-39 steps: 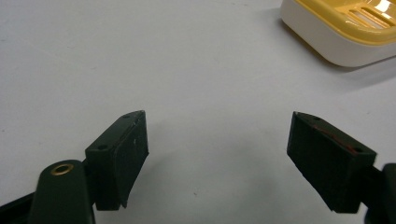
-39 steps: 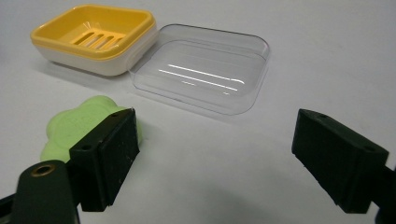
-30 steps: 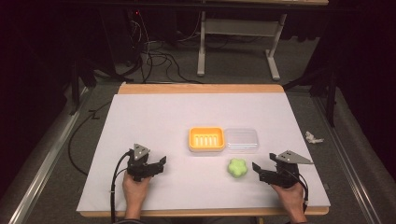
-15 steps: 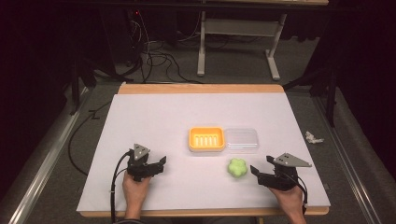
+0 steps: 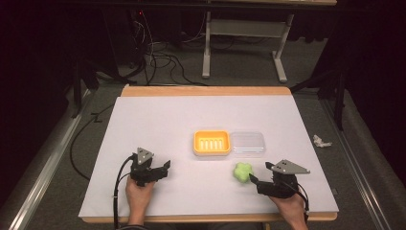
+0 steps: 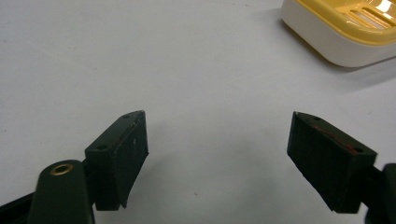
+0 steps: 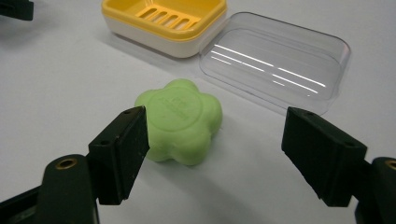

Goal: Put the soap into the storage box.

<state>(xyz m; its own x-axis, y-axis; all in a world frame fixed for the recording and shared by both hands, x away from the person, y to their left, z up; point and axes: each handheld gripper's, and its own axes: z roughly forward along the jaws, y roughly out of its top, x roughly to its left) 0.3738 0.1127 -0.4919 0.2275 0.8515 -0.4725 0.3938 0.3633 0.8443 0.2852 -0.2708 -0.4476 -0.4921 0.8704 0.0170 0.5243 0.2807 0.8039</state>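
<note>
Fingers point(image 7: 121, 154) of our right gripper point(image 7: 215, 156), just closing, flank the green soap point(image 7: 180, 121) ungripped, left gripper point(image 6: 231, 156) open and idle; next we close, then lift toward the yellow dish point(image 7: 163, 21).

The green flower-shaped soap point(image 7: 180, 120) has a round stamp with small raised letters on top, but they are too blurry to read.

A: What stands on the white table point(image 5: 158, 120)?
B: A yellow dish point(image 5: 211, 143), and a clear lid point(image 5: 247, 143) touches its right side.
A: And on the floor?
B: A crumpled paper point(image 5: 321, 141) at the right, and black cables point(image 5: 158, 60) behind the table.
</note>
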